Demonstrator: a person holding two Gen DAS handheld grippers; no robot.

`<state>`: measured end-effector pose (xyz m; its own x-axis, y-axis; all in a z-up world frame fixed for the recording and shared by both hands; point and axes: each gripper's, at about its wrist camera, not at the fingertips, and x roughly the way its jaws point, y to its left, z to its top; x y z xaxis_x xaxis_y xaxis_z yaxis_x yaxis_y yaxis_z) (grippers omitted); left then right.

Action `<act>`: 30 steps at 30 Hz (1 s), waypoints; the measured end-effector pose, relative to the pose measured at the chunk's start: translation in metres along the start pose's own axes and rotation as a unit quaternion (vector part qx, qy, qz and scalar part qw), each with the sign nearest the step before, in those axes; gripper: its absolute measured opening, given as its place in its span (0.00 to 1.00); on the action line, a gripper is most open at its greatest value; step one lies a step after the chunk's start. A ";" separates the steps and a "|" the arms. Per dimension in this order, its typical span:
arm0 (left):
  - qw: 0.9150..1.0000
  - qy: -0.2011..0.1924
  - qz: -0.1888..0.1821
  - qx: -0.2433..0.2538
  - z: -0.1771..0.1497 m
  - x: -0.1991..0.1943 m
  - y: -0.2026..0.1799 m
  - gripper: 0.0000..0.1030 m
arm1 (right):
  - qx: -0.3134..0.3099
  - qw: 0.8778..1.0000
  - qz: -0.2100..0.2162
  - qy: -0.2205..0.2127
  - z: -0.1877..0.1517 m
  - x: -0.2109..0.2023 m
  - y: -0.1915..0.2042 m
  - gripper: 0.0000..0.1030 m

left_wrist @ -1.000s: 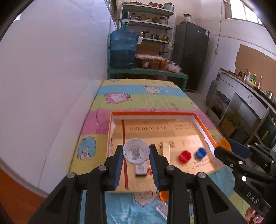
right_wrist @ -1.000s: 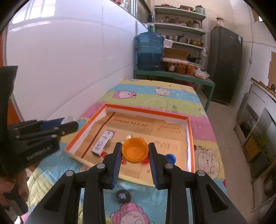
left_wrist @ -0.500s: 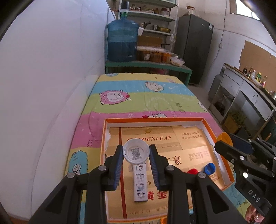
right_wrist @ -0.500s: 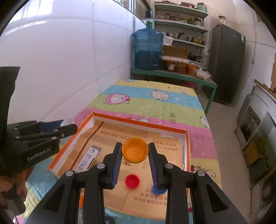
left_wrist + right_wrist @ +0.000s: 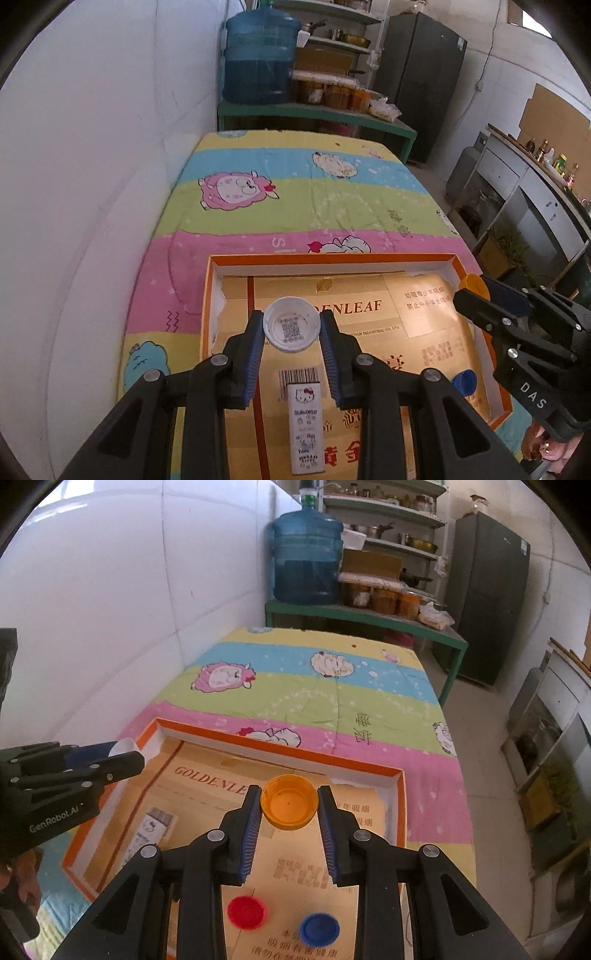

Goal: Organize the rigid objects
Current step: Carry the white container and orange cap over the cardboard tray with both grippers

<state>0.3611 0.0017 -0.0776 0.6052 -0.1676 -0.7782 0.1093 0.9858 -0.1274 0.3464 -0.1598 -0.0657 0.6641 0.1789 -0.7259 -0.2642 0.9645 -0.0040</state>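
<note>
Left-wrist view, left to right: the left gripper [image 5: 291,328] is clamped on a white cap [image 5: 291,324], open side up with a printed code inside, at lower centre of the frame over the orange-rimmed box [image 5: 332,258]; a narrow white cartoon-printed pack [image 5: 305,428] lies on the box floor directly below it, and a blue cap [image 5: 464,380] lies at lower right beside the right gripper [image 5: 476,291], seen edgewise. Over the last second both grippers have travelled forward: the box, earlier only at the bottom of each frame beyond the fingertips, now lies beneath them, so both caps appear carried over the box and ready for release, a judgement only. Right-wrist view, left to right: the left gripper enters at middle left; the right gripper is clamped on an orange cap [image 5: 289,806] at centre; a red cap [image 5: 246,912] and the blue cap lie on the box floor at the bottom. Only this view shows the red cap and the orange cap's hollow; only the left view shows the printed code and the pack's full face.
</note>
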 end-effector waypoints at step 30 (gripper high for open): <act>0.998 0.066 0.004 -0.002 -0.004 0.068 0.001 0.30 | 0.012 0.995 -0.008 0.102 -0.009 0.080 -0.007 0.30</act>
<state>0.3997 -0.0083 -0.1333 0.4970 -0.1566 -0.8535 0.1007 0.9874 -0.1225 0.3956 -0.1539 -0.1300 0.5117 0.1227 -0.8504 -0.2357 0.9718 -0.0015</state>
